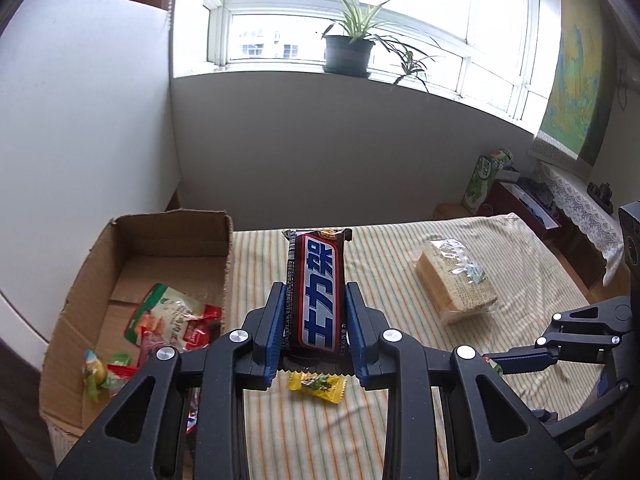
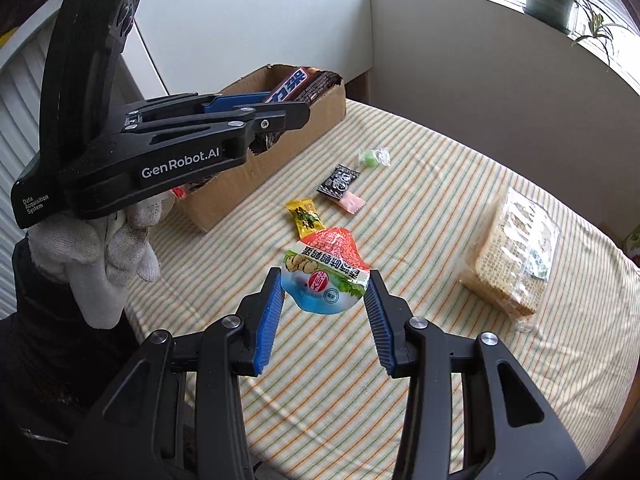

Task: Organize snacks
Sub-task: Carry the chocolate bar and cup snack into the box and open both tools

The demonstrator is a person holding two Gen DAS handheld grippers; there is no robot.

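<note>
Left wrist view: an open brown corrugated cardboard box (image 1: 132,264) at left holds several crinkled snack packets (image 1: 172,316). The left gripper (image 1: 316,312) has its jaws clamped on a glossy brown-wrapped chocolate bar with a blue and white label (image 1: 316,288), held upright above the striped cloth-covered bed (image 1: 400,248). Below it lies a yellow foil-wrapped candy (image 1: 318,386); farther right, a rectangular clear-wrapped block of pale wafers (image 1: 454,280).

Right wrist view alone shows a white knit-gloved hand (image 2: 112,248) holding the left gripper beside the box, a green sweet in clear wrap (image 2: 372,158), a black sachet (image 2: 339,179) and a pink sachet (image 2: 352,203). The right gripper (image 2: 326,290) has its jaws closed on a domed red, white and blue plastic pouch (image 2: 324,276), lifted above the bed.
</note>
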